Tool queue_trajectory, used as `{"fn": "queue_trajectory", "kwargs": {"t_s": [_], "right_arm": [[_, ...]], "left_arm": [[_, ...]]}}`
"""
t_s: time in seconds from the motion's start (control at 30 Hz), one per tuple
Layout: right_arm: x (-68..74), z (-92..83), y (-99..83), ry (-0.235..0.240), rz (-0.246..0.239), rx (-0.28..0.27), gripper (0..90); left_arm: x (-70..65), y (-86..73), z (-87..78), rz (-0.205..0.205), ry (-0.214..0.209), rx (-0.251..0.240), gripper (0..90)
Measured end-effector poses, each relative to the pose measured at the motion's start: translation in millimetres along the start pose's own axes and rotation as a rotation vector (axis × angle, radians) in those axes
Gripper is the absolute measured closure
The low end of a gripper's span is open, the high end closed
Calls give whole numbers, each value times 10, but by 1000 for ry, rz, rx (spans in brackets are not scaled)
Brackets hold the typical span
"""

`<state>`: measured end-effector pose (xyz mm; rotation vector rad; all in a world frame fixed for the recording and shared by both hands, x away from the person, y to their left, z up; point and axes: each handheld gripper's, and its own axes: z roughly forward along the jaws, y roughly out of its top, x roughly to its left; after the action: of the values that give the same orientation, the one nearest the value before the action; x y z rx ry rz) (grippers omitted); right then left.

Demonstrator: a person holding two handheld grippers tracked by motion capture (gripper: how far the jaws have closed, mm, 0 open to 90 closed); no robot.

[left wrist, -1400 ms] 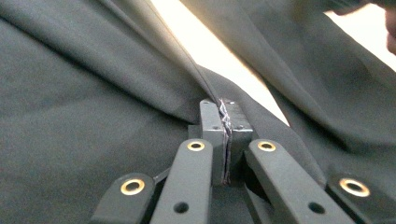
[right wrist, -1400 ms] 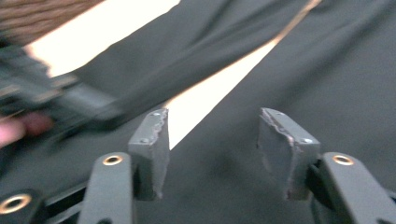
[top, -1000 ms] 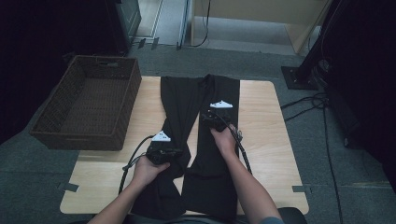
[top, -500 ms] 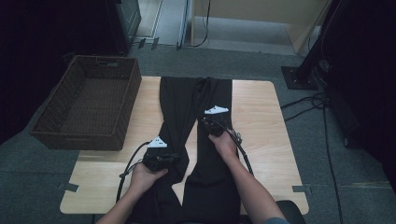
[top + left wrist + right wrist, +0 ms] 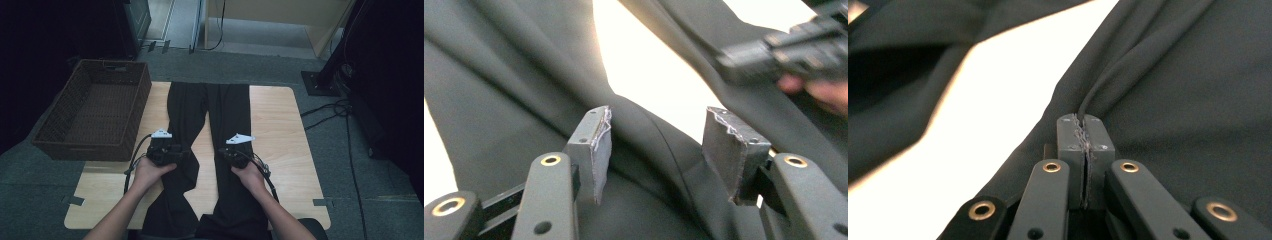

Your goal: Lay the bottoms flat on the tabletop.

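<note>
Here right gripper [image 5: 1085, 131] (jaws closed) pinches trousers [image 5: 1198, 125].

Right gripper [image 5: 1085, 131] jaws clamped together on a raised fold of black trousers [image 5: 1198, 100]; pale bench [image 5: 973, 130] on left.

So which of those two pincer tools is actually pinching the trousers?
The right gripper: its jaws are shut on a fold of the black trousers. The left gripper stands open over the other leg, cloth lying between its jaws.
</note>
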<state>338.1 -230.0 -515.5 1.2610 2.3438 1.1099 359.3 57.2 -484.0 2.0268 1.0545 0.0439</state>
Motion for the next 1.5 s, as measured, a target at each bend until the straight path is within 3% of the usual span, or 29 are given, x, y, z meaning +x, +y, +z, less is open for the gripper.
{"fn": "queue_trajectory", "kwargs": {"t_s": [0.1,0.23,0.33,0.57,0.63,0.67,0.77,0.87,0.93,1.07,1.17,1.27,1.37,1.4,1.43,1.47,1.5], "right_arm": [[22,-52,-61,0,-37,-3,891],[44,-98,-113,11,-16,-8,891],[68,-144,-161,14,-14,-7,891],[118,-246,-263,38,18,0,891],[129,-282,-290,43,17,7,891],[133,-305,-310,52,24,11,891],[165,-366,-368,73,30,21,891],[223,-413,-405,75,26,33,890],[251,-442,-429,77,16,40,889],[241,-459,-441,79,30,42,884],[229,-455,-436,87,43,45,878],[224,-455,-434,100,48,47,841],[209,-454,-401,119,55,36,757],[189,-450,-364,107,46,-7,676],[189,-450,-364,107,46,-7,676],[135,-431,-289,74,33,-79,596],[135,-431,-289,74,33,-79,596]], "left_arm": [[100,169,78,-6,20,12,432],[238,388,209,-7,62,0,427],[394,520,351,-43,98,7,426],[558,626,587,-87,191,45,439],[558,605,619,-74,198,60,476],[537,587,628,-47,214,47,494],[538,563,627,-10,229,42,614],[547,505,606,6,192,39,828],[524,462,586,6,147,45,893],[357,287,489,41,30,76,900],[204,134,329,85,-11,84,900],[135,6,177,97,-59,82,900],[53,-141,86,115,-70,94,900],[38,-165,77,115,-69,91,900],[32,-186,71,115,-70,89,900],[30,-200,71,95,-78,89,900],[24,-208,75,88,-80,87,900]]}}
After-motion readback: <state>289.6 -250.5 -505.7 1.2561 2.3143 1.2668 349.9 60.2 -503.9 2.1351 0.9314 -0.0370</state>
